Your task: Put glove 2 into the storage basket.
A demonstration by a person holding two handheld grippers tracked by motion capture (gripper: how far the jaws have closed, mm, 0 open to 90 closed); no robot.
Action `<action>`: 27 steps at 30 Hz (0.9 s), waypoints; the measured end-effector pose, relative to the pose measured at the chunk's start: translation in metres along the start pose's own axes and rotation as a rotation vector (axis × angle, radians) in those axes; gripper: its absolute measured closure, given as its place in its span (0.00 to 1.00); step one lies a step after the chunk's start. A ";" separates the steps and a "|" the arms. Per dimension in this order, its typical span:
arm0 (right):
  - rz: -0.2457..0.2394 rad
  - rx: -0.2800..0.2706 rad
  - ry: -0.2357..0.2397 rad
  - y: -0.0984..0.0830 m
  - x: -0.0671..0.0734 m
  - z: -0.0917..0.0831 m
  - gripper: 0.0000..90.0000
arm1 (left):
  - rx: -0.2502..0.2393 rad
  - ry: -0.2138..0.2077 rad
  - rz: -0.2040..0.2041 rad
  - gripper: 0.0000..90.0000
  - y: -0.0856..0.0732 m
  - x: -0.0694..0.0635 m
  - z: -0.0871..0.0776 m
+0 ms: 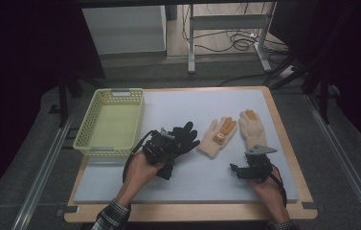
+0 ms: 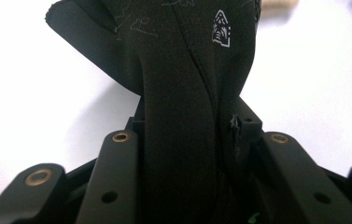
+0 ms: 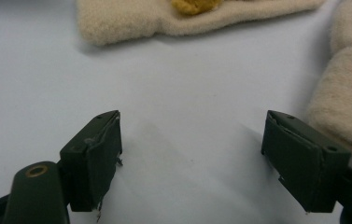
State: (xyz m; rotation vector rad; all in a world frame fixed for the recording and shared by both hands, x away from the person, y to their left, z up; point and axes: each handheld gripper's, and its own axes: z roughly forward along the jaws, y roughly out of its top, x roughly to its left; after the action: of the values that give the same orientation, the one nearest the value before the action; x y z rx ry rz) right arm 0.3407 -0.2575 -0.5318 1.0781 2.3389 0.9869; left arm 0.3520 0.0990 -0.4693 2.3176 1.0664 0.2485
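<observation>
Left claw (image 1: pixel 168 143) clamped on black glove (image 1: pixel 184 136), fingers trailing toward 2 o'clock; yellow basket (image 1: pixel 88 143) sits at its 10 o'clock, close. Right claw (image 1: pixel 239 171) wide open, empty.

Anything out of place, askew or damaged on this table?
Nothing stands out. The left gripper is clamped on a black glove; two cream gloves lie flat, and the yellow basket sits square.
</observation>
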 end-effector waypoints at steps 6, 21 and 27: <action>0.000 0.000 0.000 0.000 0.000 0.000 0.22 | -0.008 0.015 -0.027 0.70 0.014 0.017 -0.018; -0.002 -0.003 -0.001 0.000 0.000 0.000 0.22 | -0.046 0.092 -0.068 0.70 0.037 0.048 -0.054; 0.000 -0.003 0.001 0.000 0.000 0.000 0.22 | -0.033 0.126 -0.086 0.70 0.035 0.065 -0.068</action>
State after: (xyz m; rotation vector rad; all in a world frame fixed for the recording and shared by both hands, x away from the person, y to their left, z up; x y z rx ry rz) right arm 0.3411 -0.2576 -0.5322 1.0769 2.3377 0.9913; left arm 0.3914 0.1580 -0.3983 2.2450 1.2107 0.3802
